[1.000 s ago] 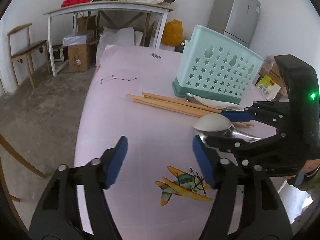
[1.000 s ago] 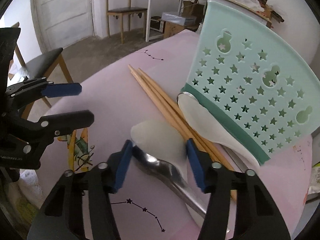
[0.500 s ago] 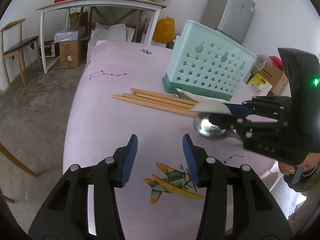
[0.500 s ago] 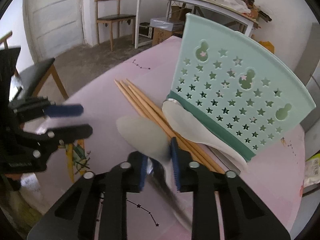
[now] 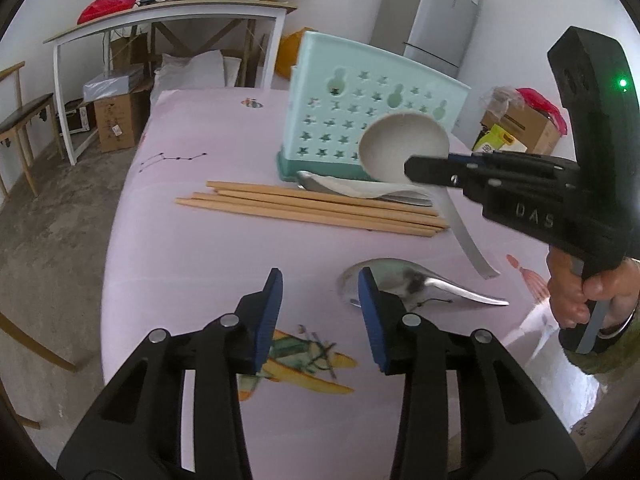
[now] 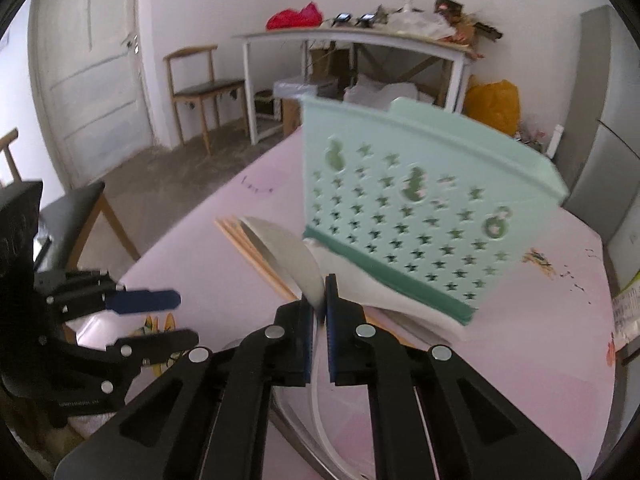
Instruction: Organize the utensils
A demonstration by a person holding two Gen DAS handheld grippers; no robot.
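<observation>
Hidden: metal spoon point(image 5: 420, 284) bowl partly behind the left gripper point(image 5: 318, 312) finger; right-wrist view is blurred, basket point(image 6: 420, 216) holes smeared.
Left gripper: jaws have just been closing, part-open, nothing between them, over the cloth in front of the basket.
Chopsticks point(image 5: 312, 206): wooden bundle lying flat just before the basket point(image 5: 360, 120).
White spoon point(image 5: 400, 148): pale, round bowl, long flat handle, lifted off the table in front of the basket.
Right gripper point(image 6: 319, 304): jaws have just been closing and now clamp the white spoon's point(image 6: 288, 256) handle.
Basket: mint, star-pierced, upright on the pink table point(image 5: 192, 264).
</observation>
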